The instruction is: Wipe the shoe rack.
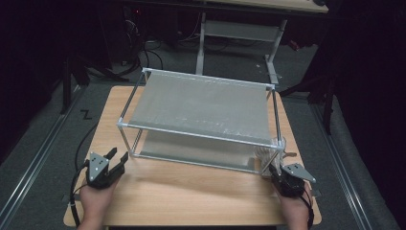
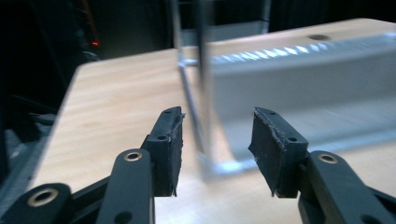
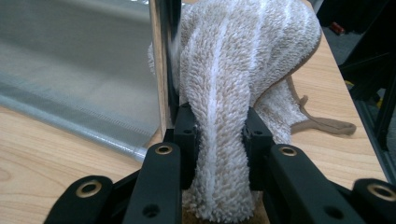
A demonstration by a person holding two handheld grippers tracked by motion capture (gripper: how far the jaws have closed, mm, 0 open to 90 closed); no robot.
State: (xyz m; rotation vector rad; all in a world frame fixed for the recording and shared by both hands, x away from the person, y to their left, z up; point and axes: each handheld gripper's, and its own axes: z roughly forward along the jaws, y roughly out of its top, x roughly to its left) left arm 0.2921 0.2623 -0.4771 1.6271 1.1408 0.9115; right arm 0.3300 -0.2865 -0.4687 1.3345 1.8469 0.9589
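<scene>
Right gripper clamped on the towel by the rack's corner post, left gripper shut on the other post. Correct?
Not quite. The left gripper is open: in the left gripper view its pads stand apart, clear of the post. The right gripper does clamp the towel.

We find no text, label, brand, number or sign that we can read in any of the views: not on the light wooden table [image 1: 191, 191], the metal-framed rack with grey mesh shelves [image 1: 201, 103], or the beige and white striped terry towel [image 3: 233, 70]. A small dark zigzag mark on the grey floor [image 1: 85, 114] is too small for us to read.
</scene>
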